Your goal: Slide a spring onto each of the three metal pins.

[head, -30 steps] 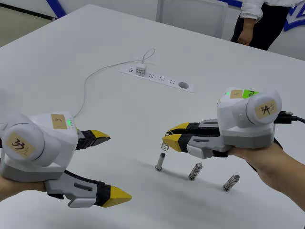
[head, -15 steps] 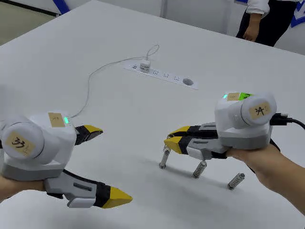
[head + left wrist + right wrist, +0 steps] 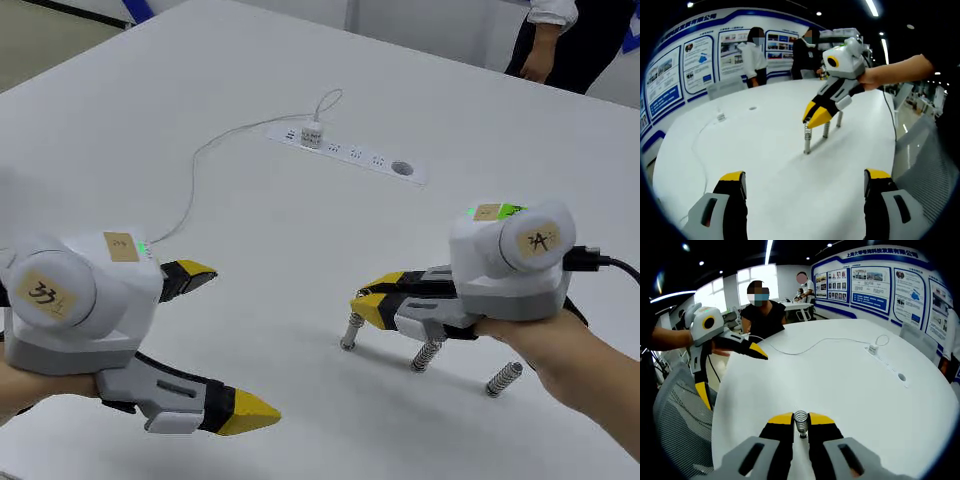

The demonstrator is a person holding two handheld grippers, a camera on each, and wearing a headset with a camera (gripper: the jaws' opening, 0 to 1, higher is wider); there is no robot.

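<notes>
Spreading wide under both hands, the white table is carrying everything in play. The left gripper is hovering toward the table's near edge, its jaws standing wide apart and holding nothing; in the left gripper view its two yellow tips are framing bare table. The right gripper is reaching in from the right edge, its jaws drawn almost together and pinching a small coil spring between the yellow tips.

A white power strip is lying toward the far edge, with a charger plug sitting in it and a thin white cable curving away toward the left edge.

Between the strip and the near edge, a short row of three metal pins is standing upright. The end pin and the middle pin are each wearing a spring along the shaft. The left-hand pin is standing right beneath the right gripper's tips. The pinched spring is sitting over its top part, while its lower shaft is showing bare down to the table.
</notes>
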